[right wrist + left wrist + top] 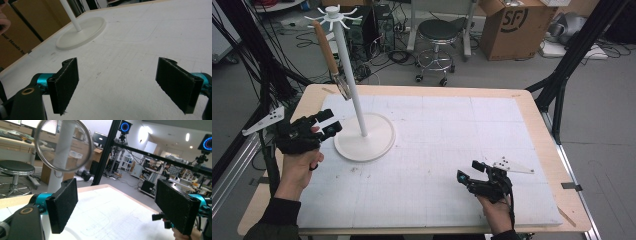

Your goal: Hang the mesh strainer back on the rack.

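Observation:
A white stand (352, 90) with a round base (364, 139) rises from the left part of the white mat. A small strainer with a wooden handle (327, 50) hangs from a hook at its top, its wire ring (344, 88) down beside the pole. My left gripper (330, 123) sits low at the left of the base, open and holding nothing. In the left gripper view the strainer ring (63, 145) hangs above and beyond the jaws (120, 207), in front of the pole. My right gripper (469, 172) rests near the front right, open and holding nothing; its view (120, 85) shows the base (82, 32) farther off.
The white mat (437, 150) covers most of the wooden table (537, 115). Behind the table stand a stool (439, 30), a cardboard box (512, 25) and cables on the floor. Black frame posts (562, 75) flank the table.

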A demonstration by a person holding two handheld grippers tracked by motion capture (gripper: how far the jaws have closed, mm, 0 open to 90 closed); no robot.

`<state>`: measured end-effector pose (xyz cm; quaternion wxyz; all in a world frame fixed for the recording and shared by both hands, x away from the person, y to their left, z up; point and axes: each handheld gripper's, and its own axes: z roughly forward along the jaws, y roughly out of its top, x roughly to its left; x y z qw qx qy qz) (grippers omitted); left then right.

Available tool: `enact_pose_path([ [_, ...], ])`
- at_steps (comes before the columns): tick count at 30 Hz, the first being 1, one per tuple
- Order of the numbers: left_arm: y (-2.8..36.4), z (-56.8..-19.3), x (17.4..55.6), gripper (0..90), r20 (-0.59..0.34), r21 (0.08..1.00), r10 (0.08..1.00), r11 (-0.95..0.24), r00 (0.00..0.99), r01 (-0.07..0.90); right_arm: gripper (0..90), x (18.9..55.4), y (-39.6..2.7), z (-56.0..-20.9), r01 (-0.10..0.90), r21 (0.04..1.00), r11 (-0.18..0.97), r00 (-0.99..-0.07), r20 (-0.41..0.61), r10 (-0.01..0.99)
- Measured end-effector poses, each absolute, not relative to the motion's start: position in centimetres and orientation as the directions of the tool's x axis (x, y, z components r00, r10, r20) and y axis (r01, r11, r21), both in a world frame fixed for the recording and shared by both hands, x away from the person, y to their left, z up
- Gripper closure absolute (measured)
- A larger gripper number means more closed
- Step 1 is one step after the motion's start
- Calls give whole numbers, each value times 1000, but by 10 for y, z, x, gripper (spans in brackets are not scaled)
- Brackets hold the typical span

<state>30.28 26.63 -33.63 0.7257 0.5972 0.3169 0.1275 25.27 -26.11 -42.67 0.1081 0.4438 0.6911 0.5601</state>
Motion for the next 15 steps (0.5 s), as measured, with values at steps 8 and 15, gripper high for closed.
enact_pose_path([
  [8, 256, -354, 291, 207, -306, 949, 547, 242, 779, 203, 176, 252, -260, -427, 497, 868, -21, -576, 347, 740],
  [15, 246, -373, 283, 202, -328, 943, 528, 235, 783, 236, 176, 252, -256, -427, 496, 868, -13, -580, 343, 739],
])
